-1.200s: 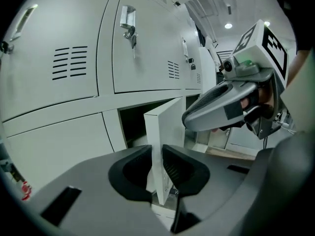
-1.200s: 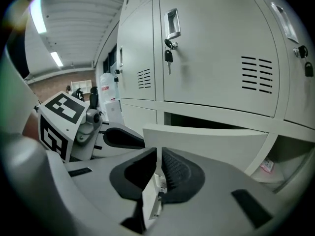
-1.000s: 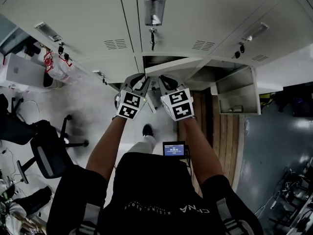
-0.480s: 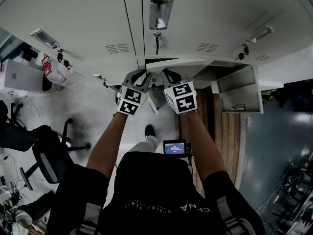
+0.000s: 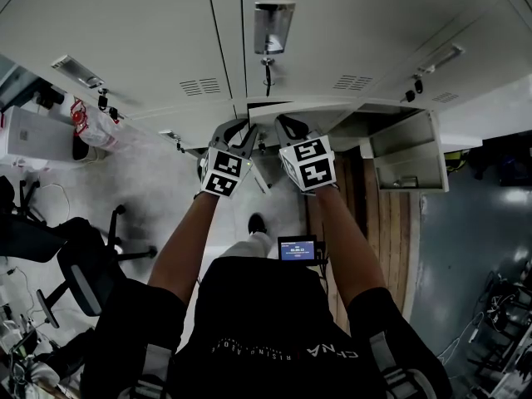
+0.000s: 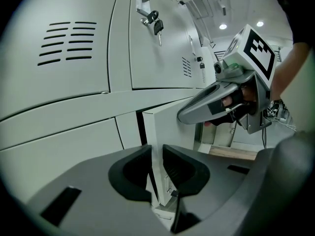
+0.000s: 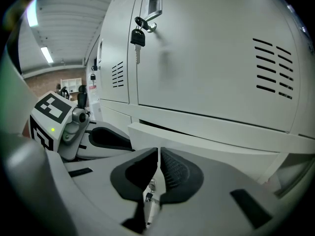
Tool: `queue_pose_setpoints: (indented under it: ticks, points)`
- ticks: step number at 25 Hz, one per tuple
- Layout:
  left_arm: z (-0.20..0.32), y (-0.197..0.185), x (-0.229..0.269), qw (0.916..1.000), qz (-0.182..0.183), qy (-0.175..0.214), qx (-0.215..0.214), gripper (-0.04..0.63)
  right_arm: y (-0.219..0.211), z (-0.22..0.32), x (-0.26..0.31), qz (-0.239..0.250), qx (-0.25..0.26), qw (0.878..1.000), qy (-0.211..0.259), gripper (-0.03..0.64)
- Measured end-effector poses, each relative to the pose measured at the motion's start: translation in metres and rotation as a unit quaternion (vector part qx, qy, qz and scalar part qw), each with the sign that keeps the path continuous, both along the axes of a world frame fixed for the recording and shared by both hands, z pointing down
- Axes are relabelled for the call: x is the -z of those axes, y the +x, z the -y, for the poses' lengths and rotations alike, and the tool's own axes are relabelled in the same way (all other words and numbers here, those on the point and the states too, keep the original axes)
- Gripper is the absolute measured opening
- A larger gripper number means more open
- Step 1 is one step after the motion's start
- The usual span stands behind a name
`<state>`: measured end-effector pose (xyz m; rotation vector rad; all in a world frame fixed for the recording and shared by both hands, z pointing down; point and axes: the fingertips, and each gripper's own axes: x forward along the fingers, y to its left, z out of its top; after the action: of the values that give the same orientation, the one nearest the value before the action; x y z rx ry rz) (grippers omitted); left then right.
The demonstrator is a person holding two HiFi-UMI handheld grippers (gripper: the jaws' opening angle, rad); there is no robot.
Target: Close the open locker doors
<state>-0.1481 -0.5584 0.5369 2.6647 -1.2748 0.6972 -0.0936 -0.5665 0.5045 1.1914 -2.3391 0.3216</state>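
The right tool (image 7: 158,154) is being held almost shut and the left tool (image 6: 157,154) narrow, with a slit showing and nothing gripped. Both are being held up to the lower locker door (image 5: 307,111) at frame centre. That door is judged nearly closed, with a dark gap showing. Another door (image 5: 407,152) at centre right is being left wide open. The upper lockers (image 5: 150,23) are shut.

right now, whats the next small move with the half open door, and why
Likely press both forward to swing the door shut. It stands ajar, and the left gripper and right gripper both sit at its edge.
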Motion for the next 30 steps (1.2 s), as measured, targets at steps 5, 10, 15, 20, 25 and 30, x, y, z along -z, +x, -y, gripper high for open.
queue_pose_setpoints:
  ticks: [5,10,15,20,25,30]
  points:
    - [0.002,-0.004,-0.003,1.0000,0.003,-0.001,0.002,0.081,-0.001,0.004,0.002,-0.001,0.002,1.000,0.001,0.043]
    - [-0.001,-0.008,-0.011,0.9999,0.005,-0.010,0.005,0.081,0.000,0.011,0.001,-0.003,0.001,1.000,0.001,0.043]
    - [-0.007,-0.010,-0.025,0.9996,0.005,-0.027,0.007,0.081,0.000,0.018,0.002,-0.002,-0.001,1.000,0.002,0.043]
    - [-0.012,-0.011,-0.036,0.9991,0.000,-0.042,0.010,0.081,0.001,0.024,0.002,-0.003,-0.003,1.000,0.004,0.043]
    - [-0.015,-0.011,-0.040,0.9988,0.001,-0.047,0.012,0.081,0.001,0.025,0.002,-0.006,-0.001,1.000,0.005,0.043]
    - [-0.020,-0.010,-0.046,0.9984,0.004,-0.054,0.015,0.081,0.002,0.025,0.003,-0.009,0.000,1.000,0.007,0.043]
